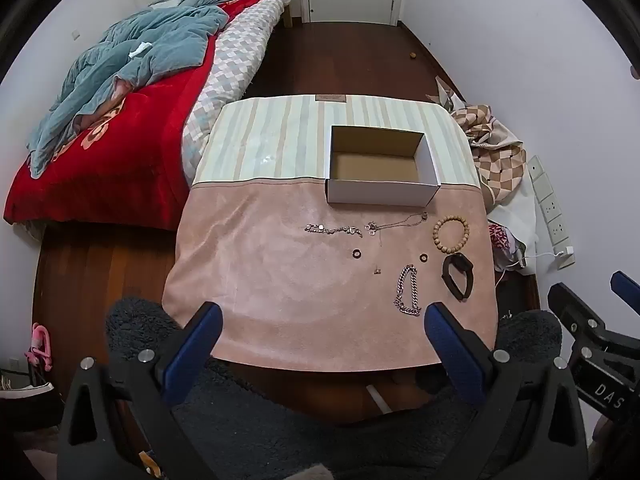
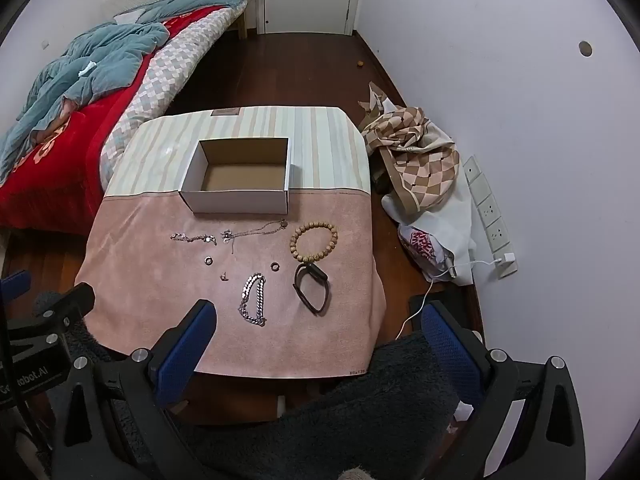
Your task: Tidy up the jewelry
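An empty white cardboard box [image 1: 378,194] [image 2: 236,200] stands open on the pink cloth [image 1: 280,288] [image 2: 152,280]. In front of it lie a thin silver bracelet [image 1: 334,230] [image 2: 193,237], a fine necklace [image 1: 396,223] [image 2: 253,230], a wooden bead bracelet [image 1: 451,235] [image 2: 313,241], two dark rings [image 1: 356,254] [image 1: 423,258] [image 2: 208,260] [image 2: 275,266], a small earring [image 1: 376,270] [image 2: 224,277], a chunky silver chain [image 1: 408,290] [image 2: 253,299] and a black band [image 1: 458,275] [image 2: 312,287]. My left gripper [image 1: 324,324] is open and empty above the table's near edge. My right gripper [image 2: 320,326] is open and empty, near the front right corner.
A bed [image 1: 104,140] [image 2: 60,120] with a red blanket and blue quilt is to the left. Checked fabric [image 1: 496,148] [image 2: 416,152] and a power strip [image 1: 550,208] [image 2: 490,212] lie on the floor at the right wall. A dark fluffy fabric [image 1: 280,420] [image 2: 360,400] is below the grippers.
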The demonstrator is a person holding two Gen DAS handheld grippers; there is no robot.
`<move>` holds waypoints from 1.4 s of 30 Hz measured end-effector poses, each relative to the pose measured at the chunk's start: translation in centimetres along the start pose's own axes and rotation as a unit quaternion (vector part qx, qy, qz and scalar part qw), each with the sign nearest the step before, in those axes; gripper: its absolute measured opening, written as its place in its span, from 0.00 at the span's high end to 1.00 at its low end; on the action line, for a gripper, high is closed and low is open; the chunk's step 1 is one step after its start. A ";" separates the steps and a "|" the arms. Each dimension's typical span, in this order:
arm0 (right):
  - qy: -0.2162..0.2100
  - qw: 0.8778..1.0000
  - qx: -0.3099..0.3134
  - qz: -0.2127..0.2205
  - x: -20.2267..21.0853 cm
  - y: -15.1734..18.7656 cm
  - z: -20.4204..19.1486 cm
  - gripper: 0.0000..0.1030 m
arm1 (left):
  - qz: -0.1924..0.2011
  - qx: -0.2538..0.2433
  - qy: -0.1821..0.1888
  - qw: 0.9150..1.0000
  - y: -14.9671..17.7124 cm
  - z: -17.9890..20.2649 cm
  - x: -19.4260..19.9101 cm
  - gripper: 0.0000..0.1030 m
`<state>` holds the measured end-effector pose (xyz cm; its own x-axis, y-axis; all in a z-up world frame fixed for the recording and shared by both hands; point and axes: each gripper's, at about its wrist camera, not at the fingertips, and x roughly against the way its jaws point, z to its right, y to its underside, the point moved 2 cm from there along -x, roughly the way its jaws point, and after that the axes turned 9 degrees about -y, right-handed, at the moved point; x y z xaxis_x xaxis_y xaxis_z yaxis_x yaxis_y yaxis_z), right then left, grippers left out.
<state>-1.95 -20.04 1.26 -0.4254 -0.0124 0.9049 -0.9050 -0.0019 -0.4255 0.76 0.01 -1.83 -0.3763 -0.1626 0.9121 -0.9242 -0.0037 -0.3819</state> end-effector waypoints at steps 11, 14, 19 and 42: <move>-0.001 1.000 -0.001 0.003 0.2 -0.2 0.0 0.00 | 0.003 -0.001 0.001 1.000 -0.3 -0.2 0.2 0.00; 0.001 1.000 -0.001 0.005 0.4 -0.4 -0.1 0.00 | 0.006 0.000 0.001 1.000 -0.7 0.1 0.5 0.00; 0.002 1.000 0.000 0.006 0.4 -0.5 -0.2 0.00 | 0.011 0.000 0.004 1.000 -0.7 0.0 0.9 0.00; 0.003 1.000 0.004 0.011 1.0 -1.1 -0.2 0.00 | 0.015 -0.001 0.009 1.000 -0.8 0.2 1.4 0.00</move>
<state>-1.38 -19.87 2.68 -0.4451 -0.0057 0.8955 -0.8954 -0.0099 -0.4451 1.01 -0.44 -0.27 -0.4041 -0.1457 0.9031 -0.9130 0.0036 -0.4079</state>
